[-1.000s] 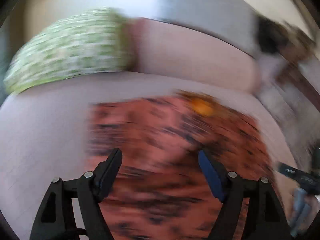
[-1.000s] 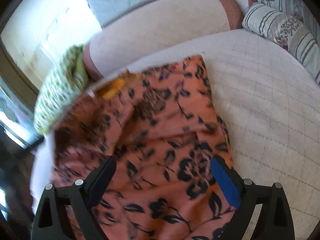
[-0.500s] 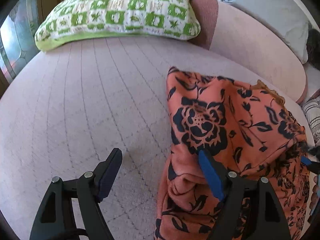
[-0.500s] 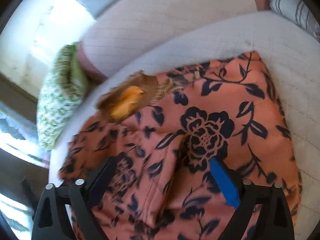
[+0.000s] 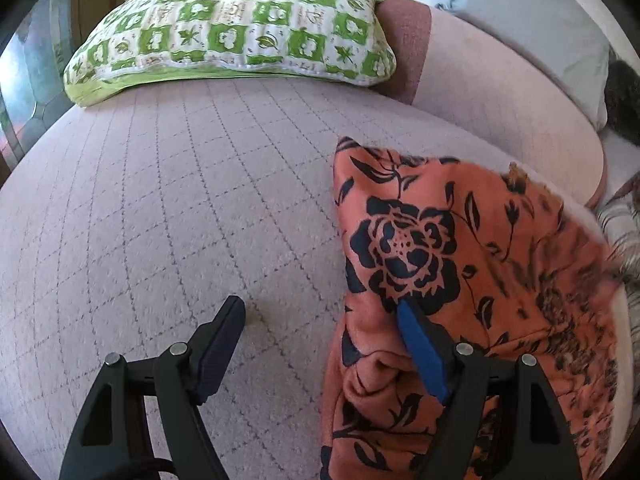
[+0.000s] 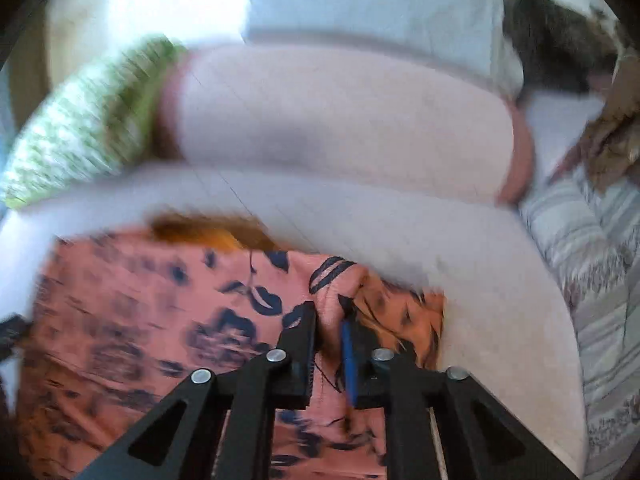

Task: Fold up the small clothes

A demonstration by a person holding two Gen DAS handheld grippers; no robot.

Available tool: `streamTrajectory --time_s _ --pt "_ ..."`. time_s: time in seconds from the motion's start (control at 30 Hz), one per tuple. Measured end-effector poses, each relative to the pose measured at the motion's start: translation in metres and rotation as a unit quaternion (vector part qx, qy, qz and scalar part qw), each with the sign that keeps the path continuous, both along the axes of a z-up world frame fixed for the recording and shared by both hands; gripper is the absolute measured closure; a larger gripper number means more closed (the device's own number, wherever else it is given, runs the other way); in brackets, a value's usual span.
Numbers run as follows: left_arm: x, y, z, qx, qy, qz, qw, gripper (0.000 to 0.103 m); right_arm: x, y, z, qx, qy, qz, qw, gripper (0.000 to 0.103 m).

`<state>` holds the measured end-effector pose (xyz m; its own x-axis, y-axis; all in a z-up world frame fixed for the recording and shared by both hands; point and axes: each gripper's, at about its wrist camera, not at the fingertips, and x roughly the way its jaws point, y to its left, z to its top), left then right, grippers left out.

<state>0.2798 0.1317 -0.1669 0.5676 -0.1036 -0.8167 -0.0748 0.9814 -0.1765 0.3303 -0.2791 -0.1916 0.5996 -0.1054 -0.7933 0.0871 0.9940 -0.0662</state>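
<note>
Window (image 5: 24,80): at the far left edge of the left wrist view, well left of the orange garment; dark frame, coloured glass.
Green pillow (image 5: 236,24): green-and-white checked with leaf prints, on the far part of the bed, up and left of the orange garment, well apart from it; in the right wrist view it is a green blur (image 6: 88,120).
Bed cover (image 5: 160,208): pale pink, quilted in a grid of stitch lines; it lies under the orange garment and is bare to the garment's left.
Left gripper (image 5: 320,320): jaws spread wide, gripping nothing. The black left finger stands over bare cover just left of the orange garment; the blue-padded right finger lies against the garment's left part, beside a bunched fold.
Orange garment (image 5: 460,264): orange cloth with a dark floral print, lying on the bed cover right of centre, rumpled along its near left edge; its right side is blurred.
Bolster (image 5: 500,92): long pale pink roll with darker pink ends, behind the orange garment.
Right gripper (image 6: 328,316): jaws closing, with a raised fold at the orange garment's right edge (image 6: 332,292) pinched between the pads; the view is motion-blurred.
Striped cushion (image 6: 600,264): grey-and-white stripes, right of the orange garment, past a strip of bare cover.
</note>
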Motion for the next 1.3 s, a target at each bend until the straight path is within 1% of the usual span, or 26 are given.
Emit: streamTrajectory --time_s 0.07,0.1,0.13,0.17,0.23,0.27,0.3,0.33,0.37,0.4,0.47,0.5,0.53,0.73,0.8,0.83,0.87,0.9,0.93,0.97,1.0,1.1,1.17,1.23,1.27,1.3 --pt "-0.002 0.005 0.013 -0.016 -0.025 0.011 0.9995 0.024 0.008 -0.013 -0.038 0.084 0.069 0.013 0.994 0.083" --pt "-0.001 0.006 0.019 -0.017 -0.036 0.012 0.9991 0.024 0.004 -0.017 -0.048 0.106 0.070 0.011 0.992 0.081" --pt "0.002 0.005 0.024 -0.013 -0.045 0.012 0.9988 0.024 0.001 -0.018 -0.047 0.109 0.053 0.009 0.993 0.073" --pt "0.008 0.002 0.026 -0.001 -0.046 0.010 0.9989 0.024 -0.002 -0.021 -0.043 0.113 0.043 -0.006 0.993 0.056" --pt "0.024 -0.006 0.016 0.035 -0.012 -0.001 0.9993 0.028 -0.005 -0.024 -0.037 0.134 0.034 -0.015 0.990 0.027" --pt "0.036 -0.010 -0.002 0.041 0.033 -0.018 0.9985 0.057 -0.005 -0.023 -0.030 0.137 0.020 -0.011 0.990 0.025" --pt "0.039 -0.011 -0.009 0.033 0.042 -0.023 0.9983 0.057 -0.005 -0.019 -0.024 0.128 0.004 -0.007 0.992 0.025" --pt "0.039 -0.013 -0.007 0.040 0.029 -0.023 0.9985 0.062 -0.005 -0.016 -0.023 0.122 0.001 -0.003 0.993 0.020" --pt "0.038 -0.018 -0.004 0.043 0.028 -0.037 0.9980 0.085 -0.002 -0.013 -0.028 0.120 0.013 0.002 0.993 0.020" --pt "0.038 -0.022 -0.002 0.032 0.029 -0.049 0.9979 0.094 0.001 -0.011 -0.037 0.120 0.043 -0.010 0.992 0.022" --pt "0.037 -0.026 0.000 0.048 0.026 -0.050 0.9973 0.093 0.007 -0.006 -0.060 0.152 0.088 0.002 0.984 0.068" --pt "0.038 -0.025 -0.001 0.046 0.027 -0.049 0.9973 0.093 0.005 -0.005 -0.060 0.134 0.079 0.000 0.988 0.075" --pt "0.039 -0.021 -0.003 0.037 0.028 -0.046 0.9979 0.093 0.003 -0.009 -0.058 0.156 0.076 -0.001 0.985 0.086" --pt "0.038 -0.013 -0.004 0.027 0.029 -0.045 0.9982 0.092 -0.015 -0.014 -0.009 0.202 0.025 0.010 0.979 0.086" --pt "0.041 -0.008 -0.007 0.015 0.037 -0.038 0.9985 0.090 -0.011 -0.018 -0.021 0.200 0.050 0.001 0.978 0.083" --pt "0.042 -0.007 -0.007 0.013 0.040 -0.036 0.9985 0.088 -0.012 -0.018 -0.033 0.197 0.082 -0.005 0.977 0.077" --pt "0.041 -0.006 -0.004 0.015 0.039 -0.037 0.9984 0.088 -0.007 -0.022 -0.062 0.185 0.140 -0.023 0.972 0.074" --pt "0.039 -0.005 0.002 0.028 0.031 -0.036 0.9985 0.088 -0.011 -0.023 -0.071 0.183 0.138 -0.026 0.973 0.074" --pt "0.036 -0.004 0.009 0.043 0.016 -0.034 0.9983 0.088 -0.015 -0.023 -0.065 0.176 0.114 -0.016 0.978 0.064" --pt "0.032 -0.003 0.019 0.055 -0.004 -0.031 0.9980 0.088 -0.019 -0.021 -0.059 0.166 0.102 -0.012 0.981 0.038" --pt "0.030 -0.003 0.026 0.054 -0.017 -0.032 0.9979 0.088 -0.022 -0.020 -0.050 0.158 0.079 -0.019 0.984 0.028" --pt "0.021 -0.011 0.044 0.051 -0.057 -0.050 0.9959 0.085 -0.025 -0.017 -0.025 0.140 0.009 -0.038 0.989 0.025" --pt "0.022 -0.027 0.037 0.095 -0.048 -0.077 0.9913 0.084 -0.020 -0.008 -0.011 0.174 -0.027 -0.019 0.984 0.025" --pt "0.036 -0.036 0.000 0.160 0.019 -0.081 0.9836 0.081 -0.012 0.003 -0.024 0.236 -0.010 0.011 0.972 0.020" --pt "0.037 -0.029 -0.013 0.154 0.030 -0.072 0.9850 0.076 -0.004 0.008 -0.041 0.258 0.020 0.021 0.966 0.019" --pt "0.032 -0.025 -0.007 0.155 0.012 -0.061 0.9859 0.071 0.006 0.012 -0.070 0.254 0.076 0.003 0.964 0.020"
